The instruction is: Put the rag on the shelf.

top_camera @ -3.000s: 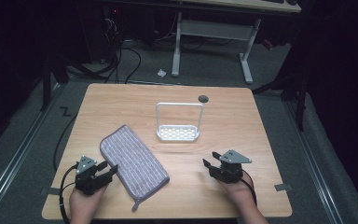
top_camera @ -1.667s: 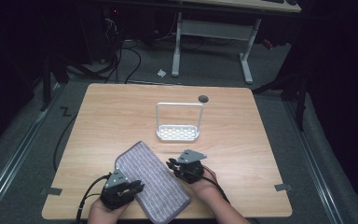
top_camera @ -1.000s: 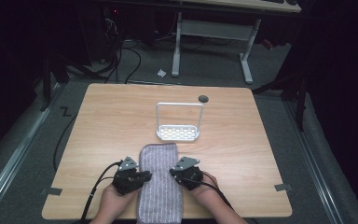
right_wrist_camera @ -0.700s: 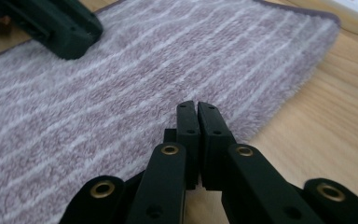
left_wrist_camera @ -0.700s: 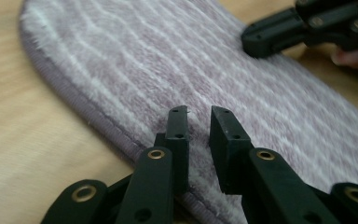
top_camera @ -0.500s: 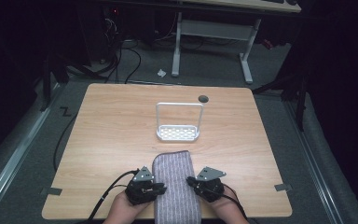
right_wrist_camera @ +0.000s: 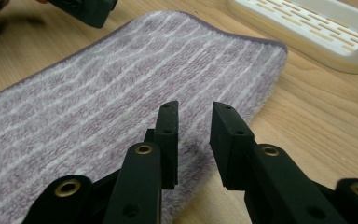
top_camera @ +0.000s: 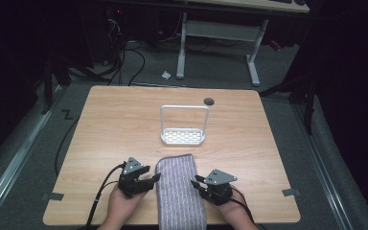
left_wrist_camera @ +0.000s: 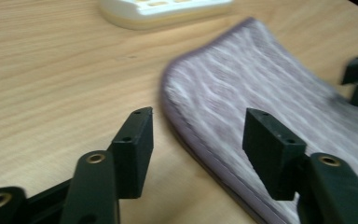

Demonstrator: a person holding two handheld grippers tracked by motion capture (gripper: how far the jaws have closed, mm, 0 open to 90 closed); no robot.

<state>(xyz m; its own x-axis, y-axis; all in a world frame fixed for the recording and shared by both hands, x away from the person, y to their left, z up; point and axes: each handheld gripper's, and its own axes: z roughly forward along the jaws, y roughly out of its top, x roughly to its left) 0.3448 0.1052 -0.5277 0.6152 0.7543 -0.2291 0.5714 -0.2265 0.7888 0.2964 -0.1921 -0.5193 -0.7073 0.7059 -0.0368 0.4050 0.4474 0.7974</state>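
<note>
Since three seconds back you've dragged the mat from the left part of the bench to the near middle and swung it round, so it now runs lengthwise away from you instead of slanting. Both your hands came in with it and now sit on either side of it near the front edge.

Your left claw is just beside the mat's left edge, jaws spread wide. In the left gripper view the purple hem curves through the gap between them, one jaw over bare wood and the other over the pile, so it's straddling the edge without clamping anything.

Your right claw is at the mat's right edge. In the right gripper view its jaws stand a little apart with a narrow gap, tips hovering right over the striped pile near the edge, nothing pinched between them.

The mat lies flat, grey-purple with pale wavy stripes, its near end running to the front edge of the bench. Its rounded far end stops a bit short of the white rack, which stands around the bench's middle with its wire hoop upright. There's a small dark hole in the bench just behind the rack's right corner.
</note>
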